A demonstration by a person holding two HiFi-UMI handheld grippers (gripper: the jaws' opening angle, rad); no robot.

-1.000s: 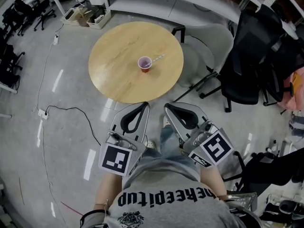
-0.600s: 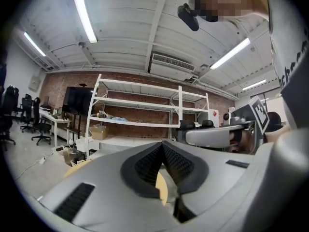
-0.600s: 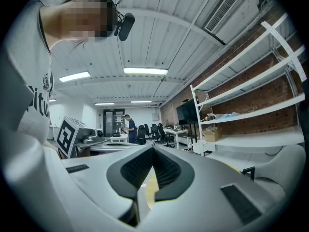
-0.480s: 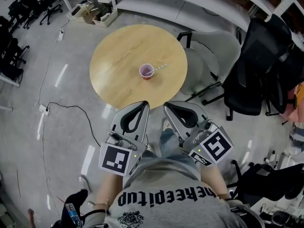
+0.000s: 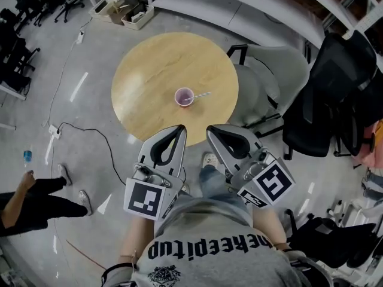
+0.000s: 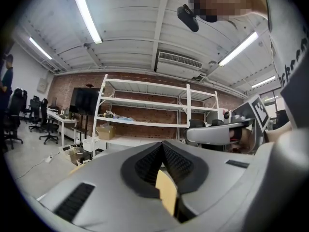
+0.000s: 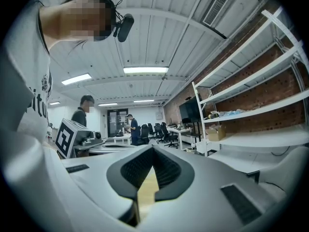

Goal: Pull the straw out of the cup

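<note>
Pink cup (image 5: 184, 97) stands upright near the middle of the round wooden surface (image 5: 149, 70). The straw (image 5: 201, 94) leans out over its rim toward the right. Both are well ahead of my tools. The left tool (image 5: 177, 131) and the right tool (image 5: 213, 131) hover side by side at the surface's near edge, each clenched on nothing, tips meeting. I judge the straw thin, light and easily crushed, and the cup light enough to tip or drag along under a sideways pull. The best hold, I think, is a gentle pinch on the straw's free end with one tool while the other steadies the cup's wall, drawing along the straw's own lean.
</note>
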